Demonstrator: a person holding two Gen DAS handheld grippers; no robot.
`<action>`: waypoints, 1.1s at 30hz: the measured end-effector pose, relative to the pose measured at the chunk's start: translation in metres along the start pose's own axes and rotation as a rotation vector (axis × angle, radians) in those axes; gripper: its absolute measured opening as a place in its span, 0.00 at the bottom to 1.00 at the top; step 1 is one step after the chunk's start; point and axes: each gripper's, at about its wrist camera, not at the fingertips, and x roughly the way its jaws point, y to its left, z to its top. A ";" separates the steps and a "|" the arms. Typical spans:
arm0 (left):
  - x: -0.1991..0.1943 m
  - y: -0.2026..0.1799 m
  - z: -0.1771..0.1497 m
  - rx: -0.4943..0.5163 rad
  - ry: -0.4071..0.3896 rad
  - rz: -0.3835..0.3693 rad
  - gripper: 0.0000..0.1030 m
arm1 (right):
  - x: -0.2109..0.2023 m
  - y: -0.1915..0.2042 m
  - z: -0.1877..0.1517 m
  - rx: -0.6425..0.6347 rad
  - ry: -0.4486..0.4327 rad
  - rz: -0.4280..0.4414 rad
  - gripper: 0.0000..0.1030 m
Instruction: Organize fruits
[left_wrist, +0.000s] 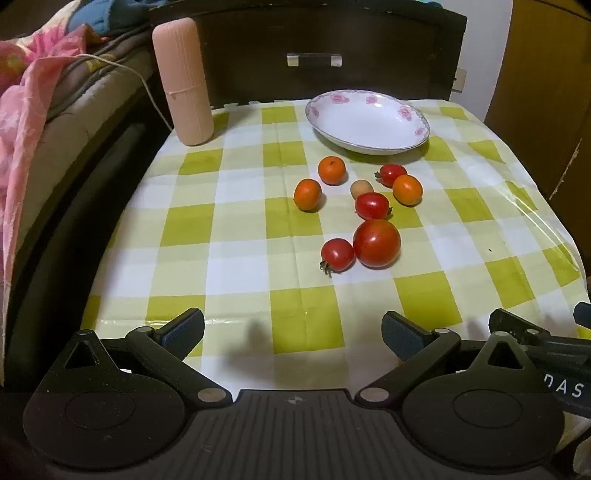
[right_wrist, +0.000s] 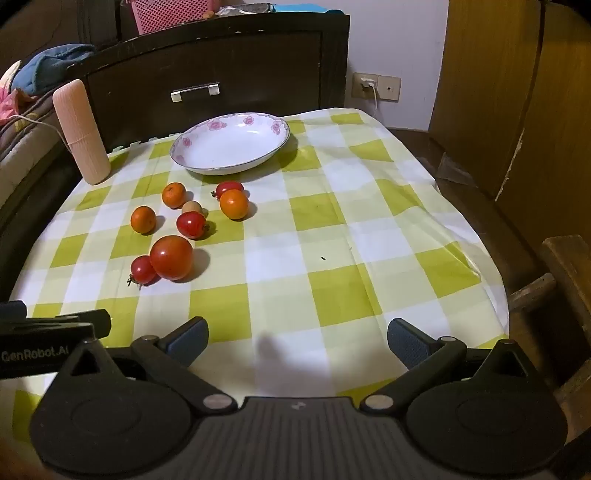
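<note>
Table w/ green-white check cloth (left_wrist: 236, 221). White bowl (left_wrist: 369, 123) w/ pink flowers on rim sits at far side, nothing in it. Fruit lies loose on the cloth just near of the bowl, none in it yet.

Fruit, left wrist view: big tomato (left_wrist: 376, 243) nearest, small tomato (left_wrist: 337, 254) touching its left side. Farther back a 2nd small tomato (left_wrist: 372, 205), w/ a pale tan fruit (left_wrist: 360, 189) right behind it. Far right of the group: 3rd small tomato (left_wrist: 392, 174) just beside an orange (left_wrist: 407, 189). Two more oranges on the left: one (left_wrist: 307, 194) nearer, one (left_wrist: 331, 170) farther, close to the bowl.

Pink ribbed cylinder (left_wrist: 183, 81) stands upright at far left corner, well apart from fruit. Dark wood drawer front w/ metal handle (left_wrist: 314, 59) behind table. Bedding (left_wrist: 33, 96) at left.

Left gripper (left_wrist: 292, 334): released, jaws spread wide, nothing between, over near edge of cloth, well short of fruit. Right gripper (right_wrist: 297, 341): same, spread wide, nothing held, over near edge; fruit lies far-left of it.
</note>
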 end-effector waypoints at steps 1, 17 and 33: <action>0.000 0.000 0.000 0.000 0.003 -0.002 1.00 | 0.000 0.000 0.000 0.000 0.000 0.000 0.99; 0.001 0.004 -0.003 -0.008 0.011 -0.004 0.97 | 0.003 0.002 -0.004 -0.010 0.016 0.007 0.99; 0.001 0.003 -0.005 -0.012 0.025 -0.001 0.97 | 0.005 0.002 -0.005 -0.007 0.035 0.016 0.98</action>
